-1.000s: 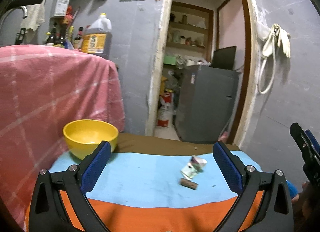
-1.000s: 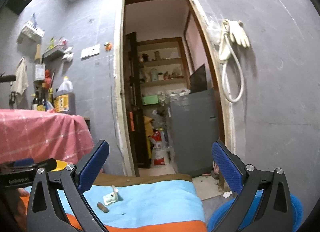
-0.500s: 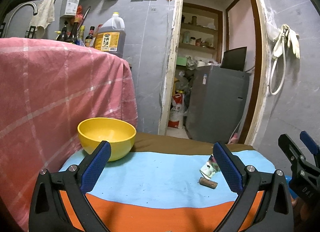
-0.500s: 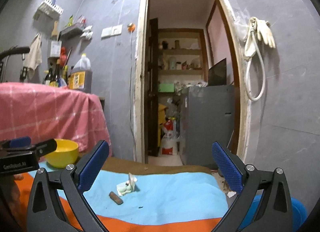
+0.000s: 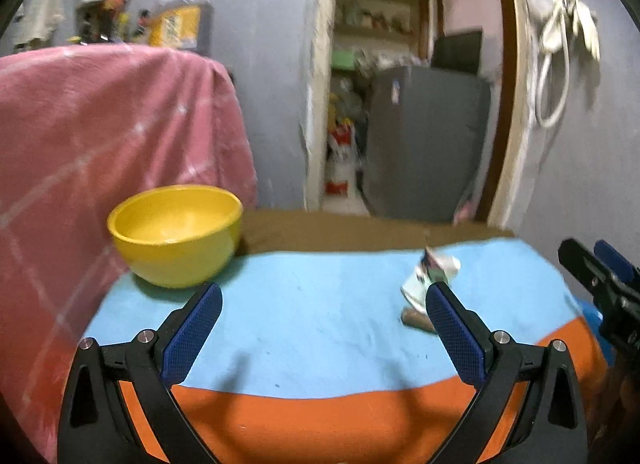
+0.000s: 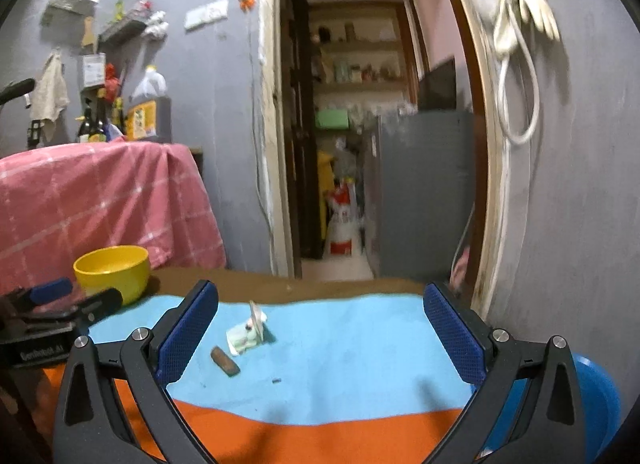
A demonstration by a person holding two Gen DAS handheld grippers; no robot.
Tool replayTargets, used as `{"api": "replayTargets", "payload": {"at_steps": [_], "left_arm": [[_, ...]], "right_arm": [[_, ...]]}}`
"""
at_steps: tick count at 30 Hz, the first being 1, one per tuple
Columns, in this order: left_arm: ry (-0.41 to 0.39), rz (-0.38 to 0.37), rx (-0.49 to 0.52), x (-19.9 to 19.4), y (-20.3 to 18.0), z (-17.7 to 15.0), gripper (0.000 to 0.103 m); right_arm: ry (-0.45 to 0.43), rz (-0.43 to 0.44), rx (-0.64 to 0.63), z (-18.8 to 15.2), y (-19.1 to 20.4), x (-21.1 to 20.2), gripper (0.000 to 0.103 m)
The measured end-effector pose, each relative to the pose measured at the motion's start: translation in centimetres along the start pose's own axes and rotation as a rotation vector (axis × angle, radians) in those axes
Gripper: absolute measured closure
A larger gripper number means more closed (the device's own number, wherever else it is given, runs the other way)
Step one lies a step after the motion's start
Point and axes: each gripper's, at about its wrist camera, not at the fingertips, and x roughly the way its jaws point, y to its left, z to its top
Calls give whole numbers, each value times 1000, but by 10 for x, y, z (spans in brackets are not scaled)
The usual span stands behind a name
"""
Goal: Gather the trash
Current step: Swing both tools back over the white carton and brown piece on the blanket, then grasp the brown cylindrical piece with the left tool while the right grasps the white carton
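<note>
Hovering over wrapper point(image 6: 246, 334), jaws wide.

A pink checked cloth point(image 6: 100, 199) hangs behind the striped tablecloth point(image 6: 340, 348), and a grey cabinet point(image 6: 424, 187) fills the doorway.

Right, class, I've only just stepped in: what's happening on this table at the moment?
A person is holding a two-finger gripper in each hand over a table covered with a blue and orange cloth. Both the left gripper and the right gripper are open and hold nothing. The trash, a crumpled wrapper and a small brown piece beside it, lies on the blue part of the cloth, not yet picked up. A yellow bowl stands at the far left of the table.
</note>
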Motion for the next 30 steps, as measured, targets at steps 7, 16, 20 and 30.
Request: {"api": "replayTargets", "payload": {"at_steps": [7,16,20,30], "left_arm": [[167,-62,110,35,-21,-5,3],[266,-136,286,70,-52,-9,14],[322,-163,315,83,-59,-11,39],[356,-257,275,88,-51,-9,70]], "right_arm": [[148,-9,133,-7,-25,22,0],[215,9,127,-7,-25,32,0],[236,10,140,-7,-27,36,0],[288,23,150,-9,-28,45,0]]}}
